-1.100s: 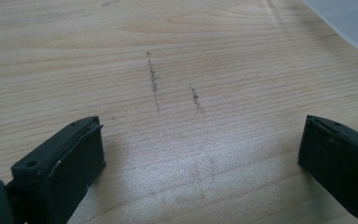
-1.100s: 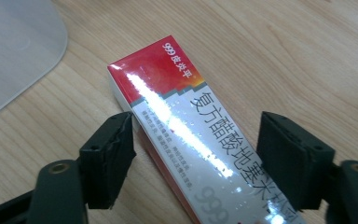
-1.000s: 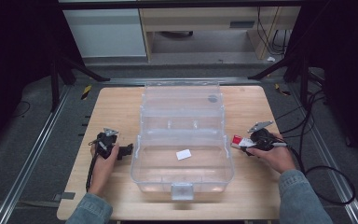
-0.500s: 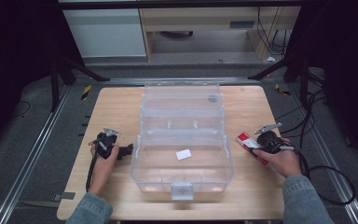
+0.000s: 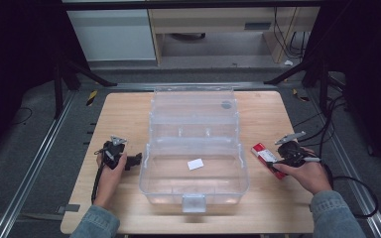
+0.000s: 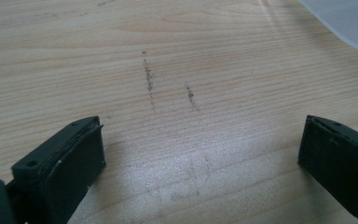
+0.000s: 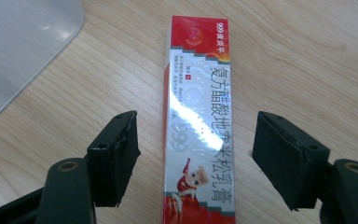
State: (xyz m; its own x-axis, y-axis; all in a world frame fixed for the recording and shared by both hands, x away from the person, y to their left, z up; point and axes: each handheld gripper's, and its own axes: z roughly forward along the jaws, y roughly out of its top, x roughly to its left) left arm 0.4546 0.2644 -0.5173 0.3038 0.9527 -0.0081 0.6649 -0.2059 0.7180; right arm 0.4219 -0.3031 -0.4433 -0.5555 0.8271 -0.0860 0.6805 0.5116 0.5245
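Observation:
A red and white carton (image 7: pixel 198 116) with printed characters lies flat on the wooden table, right of the clear plastic box (image 5: pixel 146 173). My right gripper (image 7: pixel 196 158) hovers over it, one jaw on each side of the carton and neither pad touching it. Its jaws have just been opening. In the high view the carton (image 5: pixel 264 154) pokes out from under the right gripper (image 5: pixel 273 163). My left gripper (image 5: pixel 134 161) rests left of the box and is open over bare wood (image 6: pixel 200 163). A small white item (image 5: pixel 195 164) lies inside the box.
The clear box stands mid-table with its lid (image 5: pixel 193 106) folded back toward the far side and a latch (image 5: pixel 194 202) at the near edge. The table (image 5: pixel 124 114) has bare wood on both sides of the box. Cables trail off the table's right side.
The right gripper and the carton have shifted right, away from the clear box. The left hand has stayed put.

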